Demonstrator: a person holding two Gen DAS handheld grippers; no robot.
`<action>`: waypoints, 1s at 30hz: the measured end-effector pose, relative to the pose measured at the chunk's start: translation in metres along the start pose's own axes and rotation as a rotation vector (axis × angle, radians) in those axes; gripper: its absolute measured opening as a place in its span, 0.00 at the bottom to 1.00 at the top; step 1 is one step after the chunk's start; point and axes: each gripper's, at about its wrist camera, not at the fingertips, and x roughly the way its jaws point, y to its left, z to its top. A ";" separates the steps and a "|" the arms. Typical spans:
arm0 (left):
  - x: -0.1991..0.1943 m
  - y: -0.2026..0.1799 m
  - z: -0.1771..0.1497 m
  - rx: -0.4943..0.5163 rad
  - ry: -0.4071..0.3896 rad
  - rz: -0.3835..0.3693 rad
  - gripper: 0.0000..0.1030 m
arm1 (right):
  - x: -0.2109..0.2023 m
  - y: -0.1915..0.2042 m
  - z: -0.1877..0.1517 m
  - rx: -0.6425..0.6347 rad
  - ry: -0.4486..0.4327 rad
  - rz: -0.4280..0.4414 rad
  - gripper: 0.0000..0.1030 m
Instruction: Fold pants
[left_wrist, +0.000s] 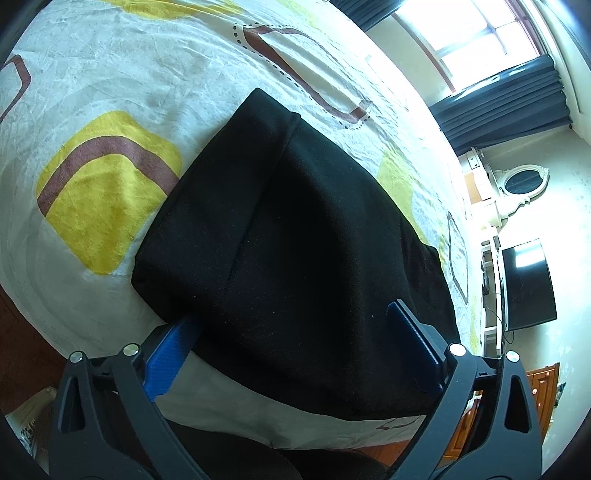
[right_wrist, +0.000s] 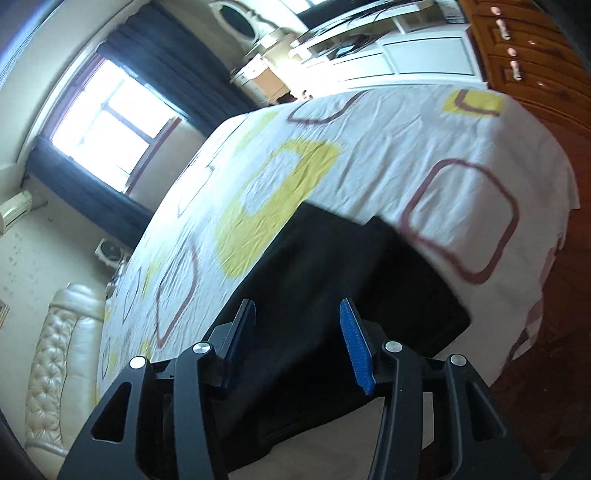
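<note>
The black pants (left_wrist: 295, 236) lie folded into a thick rectangular bundle on the patterned bedsheet (left_wrist: 96, 96). My left gripper (left_wrist: 291, 325) is open, its blue fingers spread wide at the near edge of the bundle; the left finger (left_wrist: 166, 354) sits partly under the cloth edge and the right one rests on top. In the right wrist view the pants (right_wrist: 351, 266) lie just ahead of my right gripper (right_wrist: 295, 325), which is open and empty, hovering over the near end of the bundle.
The bed edge (left_wrist: 258, 417) is close below the left gripper, with wooden floor beyond. A window with dark curtains (left_wrist: 502, 96), a dark screen (left_wrist: 528, 284) and white furniture (right_wrist: 406, 51) stand past the bed. A cream padded headboard (right_wrist: 59, 354) is at left.
</note>
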 end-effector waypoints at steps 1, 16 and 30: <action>0.001 -0.001 0.001 -0.002 -0.003 0.001 0.97 | 0.004 -0.015 0.013 0.026 -0.007 -0.040 0.47; 0.008 -0.013 -0.005 0.049 -0.050 0.059 0.97 | 0.079 -0.041 0.056 -0.097 0.222 -0.052 0.21; 0.010 -0.012 -0.006 0.027 -0.085 0.057 0.97 | 0.053 -0.045 0.085 -0.130 0.029 -0.187 0.01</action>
